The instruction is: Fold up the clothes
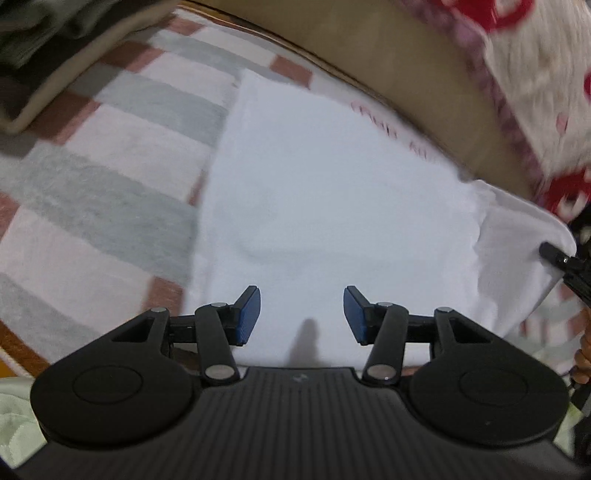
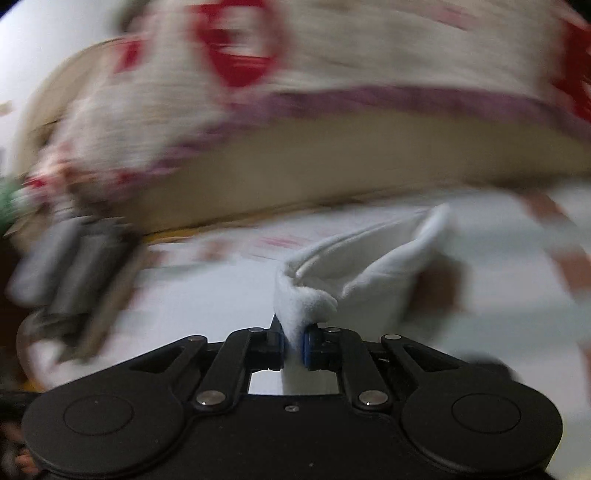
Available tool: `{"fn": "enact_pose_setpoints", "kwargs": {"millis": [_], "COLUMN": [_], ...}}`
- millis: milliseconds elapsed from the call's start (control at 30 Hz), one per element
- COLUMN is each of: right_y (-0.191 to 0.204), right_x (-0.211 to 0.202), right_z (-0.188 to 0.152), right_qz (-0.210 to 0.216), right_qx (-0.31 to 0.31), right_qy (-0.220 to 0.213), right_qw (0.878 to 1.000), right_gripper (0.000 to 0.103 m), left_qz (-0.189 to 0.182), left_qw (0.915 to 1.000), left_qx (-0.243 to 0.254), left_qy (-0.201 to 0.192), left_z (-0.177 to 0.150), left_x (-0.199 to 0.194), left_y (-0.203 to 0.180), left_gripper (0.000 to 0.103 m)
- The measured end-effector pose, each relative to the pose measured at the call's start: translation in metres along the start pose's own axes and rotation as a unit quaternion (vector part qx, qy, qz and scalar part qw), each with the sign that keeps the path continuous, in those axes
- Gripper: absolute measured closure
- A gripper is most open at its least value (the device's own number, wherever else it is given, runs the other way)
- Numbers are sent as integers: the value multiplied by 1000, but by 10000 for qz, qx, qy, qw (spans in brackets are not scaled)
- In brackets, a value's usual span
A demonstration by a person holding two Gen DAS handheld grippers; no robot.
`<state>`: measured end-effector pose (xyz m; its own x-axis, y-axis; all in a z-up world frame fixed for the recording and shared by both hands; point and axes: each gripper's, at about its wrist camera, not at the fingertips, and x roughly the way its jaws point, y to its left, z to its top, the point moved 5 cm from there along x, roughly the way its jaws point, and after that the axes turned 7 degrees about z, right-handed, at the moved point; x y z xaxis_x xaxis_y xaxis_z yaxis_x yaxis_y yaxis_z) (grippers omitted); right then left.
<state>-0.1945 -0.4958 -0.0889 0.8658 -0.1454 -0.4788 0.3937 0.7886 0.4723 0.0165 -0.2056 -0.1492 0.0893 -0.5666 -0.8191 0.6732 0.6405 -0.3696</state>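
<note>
- On the left, the checked bedsheet (image 1: 110,147) in grey, pink and white covers the bed; a dark pile of clothes (image 1: 33,33) sits at its far corner.
- The white garment (image 1: 314,192) lies spread flat on the sheet, faint red lettering near its far edge.
- The left claw (image 1: 302,314) hovers over the garment's near edge, blue pads apart, gripping nothing.
- At the right, the right claw (image 2: 293,343) is clamped on a bunched corner of the garment, lifted off the bed.
- Risk: the pinch looks shallow, so a fast swing could pull the corner free. With nothing pinning the rest, the whole garment may drag and crease.
- Only the left view shows the flat spread; only the right view, badly blurred, shows the pinch and the red-patterned blanket (image 2: 332,55) behind.
</note>
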Motion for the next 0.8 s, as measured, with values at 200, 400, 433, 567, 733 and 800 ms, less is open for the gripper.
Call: {"fn": "enact_pose_setpoints", "kwargs": {"millis": [200, 400, 433, 567, 733, 800], "right_y": [126, 158, 158, 161, 173, 177], "right_x": [88, 193, 195, 185, 166, 162], "right_z": [4, -91, -96, -92, -71, -69], "right_qz": [1337, 1217, 1209, 1333, 1878, 1990], "right_qx": [-1146, -1640, -1721, -2157, -2190, -2196], "right_qy": [1014, 2610, 2603, 2465, 2139, 2064], "right_qw": [9791, 9435, 9424, 9354, 9333, 9325], "right_gripper": [91, 92, 92, 92, 91, 92], "left_qz": [437, 395, 434, 370, 133, -1], "left_qw": [9978, 9981, 9983, 9991, 9992, 9990], "left_qx": [-475, -415, -326, -171, -47, 4], "left_qy": [157, 240, 213, 71, -387, -450], "left_z": [0, -3, -4, -3, 15, 22], "left_x": [4, 20, 20, 19, 4, 4], "left_y": [47, 50, 48, 44, 37, 36], "left_gripper": [57, 61, 61, 61, 61, 66]}}
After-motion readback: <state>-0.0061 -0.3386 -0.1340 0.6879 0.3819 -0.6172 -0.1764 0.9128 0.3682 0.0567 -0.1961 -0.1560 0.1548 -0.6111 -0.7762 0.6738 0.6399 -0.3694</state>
